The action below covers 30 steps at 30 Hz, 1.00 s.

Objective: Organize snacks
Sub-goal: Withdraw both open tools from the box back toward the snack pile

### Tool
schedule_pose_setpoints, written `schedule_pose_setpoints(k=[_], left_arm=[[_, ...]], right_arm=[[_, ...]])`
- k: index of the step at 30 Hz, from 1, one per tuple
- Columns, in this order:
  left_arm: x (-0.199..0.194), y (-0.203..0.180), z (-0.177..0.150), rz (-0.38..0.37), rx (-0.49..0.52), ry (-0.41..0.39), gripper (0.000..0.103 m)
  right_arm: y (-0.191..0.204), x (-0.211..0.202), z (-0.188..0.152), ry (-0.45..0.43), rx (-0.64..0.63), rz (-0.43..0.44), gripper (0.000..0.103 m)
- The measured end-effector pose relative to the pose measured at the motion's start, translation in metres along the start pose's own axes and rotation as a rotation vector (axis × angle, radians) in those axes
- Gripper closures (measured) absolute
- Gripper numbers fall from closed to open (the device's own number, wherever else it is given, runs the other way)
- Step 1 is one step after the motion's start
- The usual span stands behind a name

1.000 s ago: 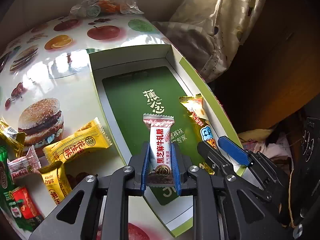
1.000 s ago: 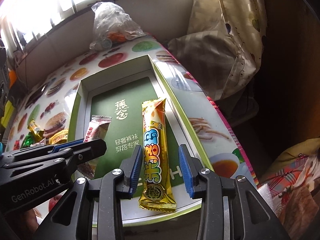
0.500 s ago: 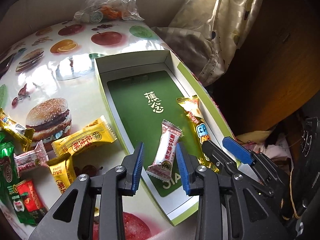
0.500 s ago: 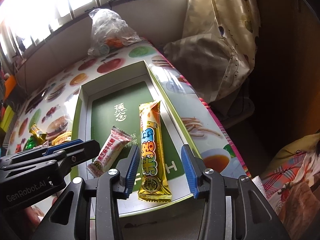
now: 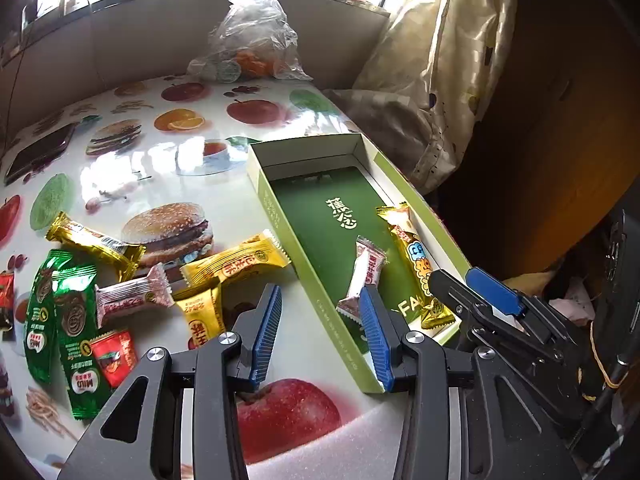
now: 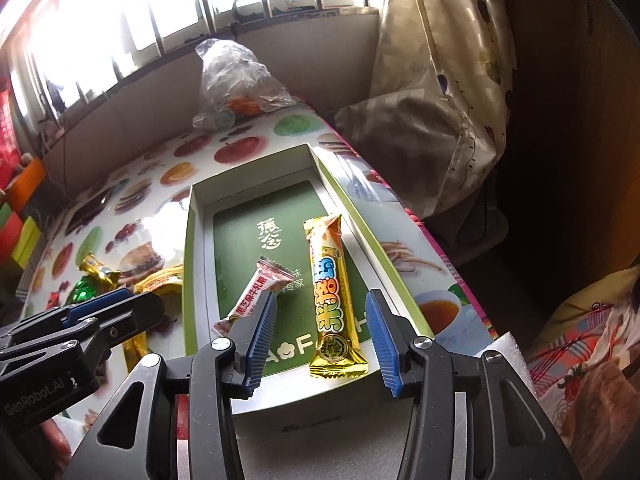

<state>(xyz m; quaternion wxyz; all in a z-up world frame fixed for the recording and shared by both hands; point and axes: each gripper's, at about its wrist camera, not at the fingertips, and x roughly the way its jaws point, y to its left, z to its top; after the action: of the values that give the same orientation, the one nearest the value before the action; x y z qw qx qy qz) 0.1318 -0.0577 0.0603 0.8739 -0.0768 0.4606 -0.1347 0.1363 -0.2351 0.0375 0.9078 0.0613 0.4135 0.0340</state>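
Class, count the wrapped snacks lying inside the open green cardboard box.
2. A pink-and-white candy packet lies left of centre; a long gold bar wrapper lies along the right wall of the green cardboard box. None appear hidden.

My left gripper (image 5: 320,320) and right gripper (image 6: 322,328) had matt black plastic arms, ribbed blue pads, bright metal screws. Jaws on both were opening, nothing between the left's; the gold bar lay between the right's, untouched. Tablecloth (image 5: 160,168) at left of frame was glossy printed plastic, heavy glare. Box (image 6: 192,240) looked like matt cardboard, green printed floor. Gold snack bar (image 6: 332,292) was shiny foil; pink-white candy (image 6: 256,292) was smooth plastic film. Green sachets (image 5: 64,320) were glossy. Clear bag (image 5: 252,36) at top was crinkled thin plastic. Curtain (image 5: 440,60) at upper right was cloth with sheen.
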Motion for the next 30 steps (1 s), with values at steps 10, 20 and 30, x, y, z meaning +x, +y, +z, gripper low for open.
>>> schedule_pose_setpoints(k=[10, 20, 30], left_arm=[[-0.031, 0.027, -0.022, 0.069, -0.024, -0.051, 0.061], [-0.052, 0.057, -0.045, 0.137, -0.040, -0.087, 0.061], [-0.068, 0.102, -0.064, 0.193, -0.126, -0.113, 0.061]], right_arm=[[0.033, -0.021, -0.012, -0.041, -0.045, 0.050, 0.057], [0.072, -0.026, -0.027, -0.047, -0.106, 0.130, 0.057], [0.099, -0.017, -0.038, -0.015, -0.146, 0.181, 0.057]])
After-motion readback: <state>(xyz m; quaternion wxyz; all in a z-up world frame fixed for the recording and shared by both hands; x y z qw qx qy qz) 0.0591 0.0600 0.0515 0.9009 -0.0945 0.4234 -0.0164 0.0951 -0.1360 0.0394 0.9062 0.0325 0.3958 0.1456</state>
